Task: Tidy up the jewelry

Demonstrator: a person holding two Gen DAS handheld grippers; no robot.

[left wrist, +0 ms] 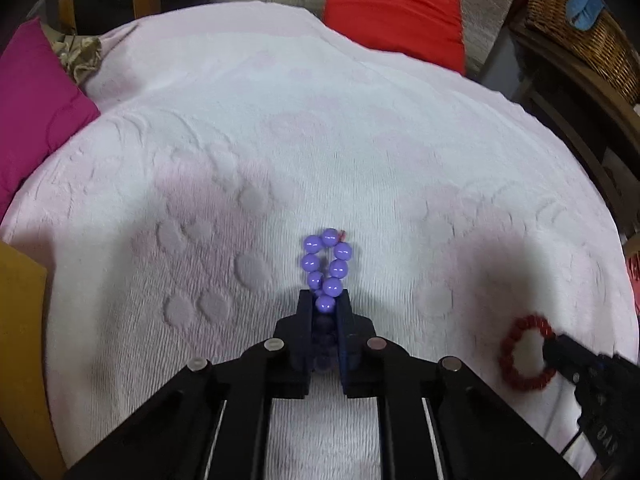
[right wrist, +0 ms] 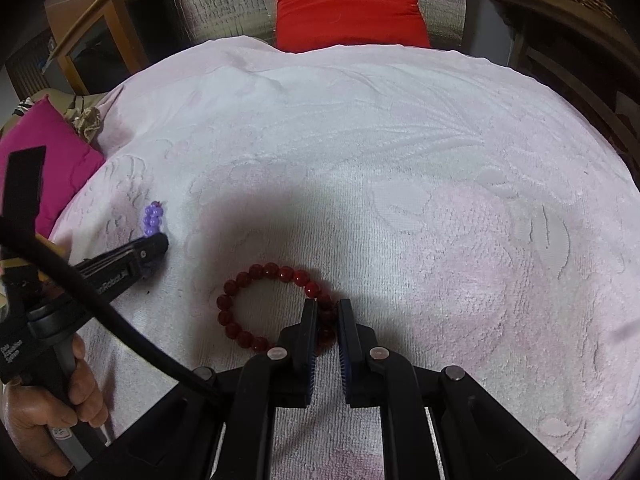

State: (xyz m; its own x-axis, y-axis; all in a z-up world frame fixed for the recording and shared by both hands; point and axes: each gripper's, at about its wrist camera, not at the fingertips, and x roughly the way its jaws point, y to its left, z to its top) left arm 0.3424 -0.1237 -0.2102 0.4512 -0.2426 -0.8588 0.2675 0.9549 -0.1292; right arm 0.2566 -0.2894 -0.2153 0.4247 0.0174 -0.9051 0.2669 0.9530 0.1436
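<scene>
Two bracelets lie on the pink towel [left wrist: 320,140] covering the tabletop. The left hand-held gripper [left wrist: 325,300] is clenched on the purple bead bracelet [left wrist: 326,258] (nine beads show beyond its fingers). The right hand-held gripper [right wrist: 327,306] clamps the dark red bead bracelet [right wrist: 256,304]. Two cushions: one red [left wrist: 394,8], one magenta [left wrist: 32,112].

Little lettering is showing. In the right wrist view, the side of the left gripper [right wrist: 154,246] is carrying white print, partly hidden, reading roughly "Robot", and a label lower on its body is reading roughly "Data Acquisition System". In the left wrist view, the right gripper [left wrist: 549,346] is bearing pale embossed letters too blurred to read.
</scene>
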